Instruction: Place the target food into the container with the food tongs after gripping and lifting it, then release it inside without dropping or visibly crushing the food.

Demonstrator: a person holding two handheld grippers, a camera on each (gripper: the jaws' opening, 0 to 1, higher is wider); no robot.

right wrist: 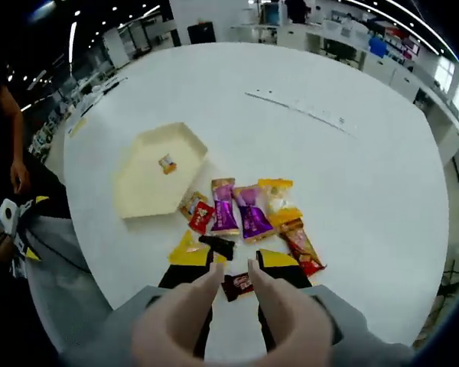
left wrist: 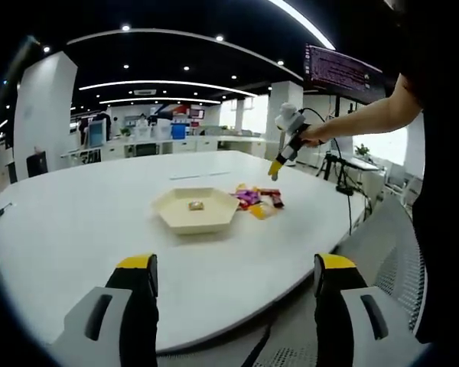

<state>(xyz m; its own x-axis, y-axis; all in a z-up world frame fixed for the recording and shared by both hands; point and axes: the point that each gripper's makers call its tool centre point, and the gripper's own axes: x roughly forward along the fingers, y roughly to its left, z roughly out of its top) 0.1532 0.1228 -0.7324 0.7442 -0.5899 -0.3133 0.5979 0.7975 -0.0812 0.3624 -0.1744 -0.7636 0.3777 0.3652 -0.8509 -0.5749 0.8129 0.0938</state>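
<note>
White surface [left wrist: 76,229], broad and rounded, carried a cream six-sided tray [left wrist: 168,215] near its middle. Held one small sweet [left wrist: 196,205] inside already. Just beside the tray, on the side toward the person's hand [left wrist: 310,138], lay a loose heap of wrapped sweets [left wrist: 257,200], purple, yellow and red, not yet moved. Kept close to the tray, probably so each carry would be short.

Right hand-held gripper [left wrist: 275,170] hung well above that heap, tips pointed down at it, seemingly to line up a pick from overhead. In its own view, two pale blurred arms, likely the tongs [right wrist: 185,306], stood parted to a moderate gap with nothing between them. Framed a dark red sweet [right wrist: 237,284] at the near edge of the heap, lower down and not touched; probably the next target.

Left hand-held gripper [left wrist: 237,287] sat back at the surface's near edge, jaws spread wide and empty, apparently parked clear of the work.

Judged as the approach step: no grip, no lift yet.
</note>
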